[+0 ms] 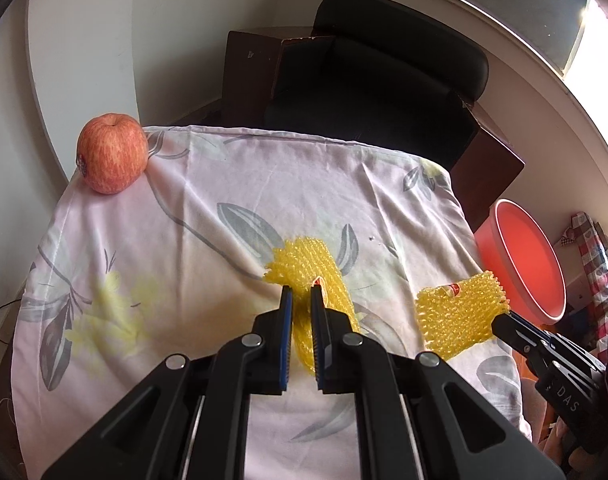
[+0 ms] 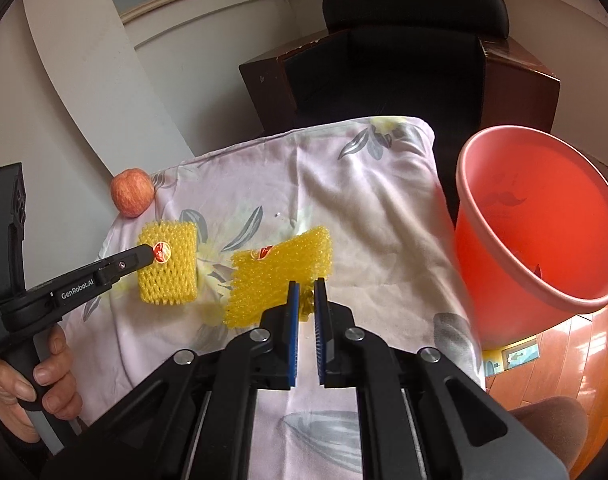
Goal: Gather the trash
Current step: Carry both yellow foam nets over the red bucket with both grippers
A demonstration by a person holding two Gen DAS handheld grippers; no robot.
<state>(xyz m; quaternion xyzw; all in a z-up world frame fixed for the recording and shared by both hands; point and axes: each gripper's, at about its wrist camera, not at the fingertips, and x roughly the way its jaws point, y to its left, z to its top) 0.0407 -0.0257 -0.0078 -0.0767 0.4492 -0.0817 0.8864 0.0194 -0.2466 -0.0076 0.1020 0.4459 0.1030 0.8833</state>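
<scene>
Both grippers clamped on yellow foam nets above the cloth-covered table.

Left gripper (image 1: 301,294) pinches one yellow foam net (image 1: 308,276) between its blue pads; the net curls around the right finger and sits over the floral cloth (image 1: 176,220) near the table's middle. Right gripper (image 2: 306,289) grips the edge of a second foam net (image 2: 278,280), held just above the cloth toward its right side, near the red bucket (image 2: 544,240). The bucket stands off the table's right edge, tilted in the fisheye view, mouth open. An apple (image 1: 112,154) rests at the far left corner of the cloth, well apart from both nets. A black chair (image 1: 384,80) stands behind the table.
</scene>
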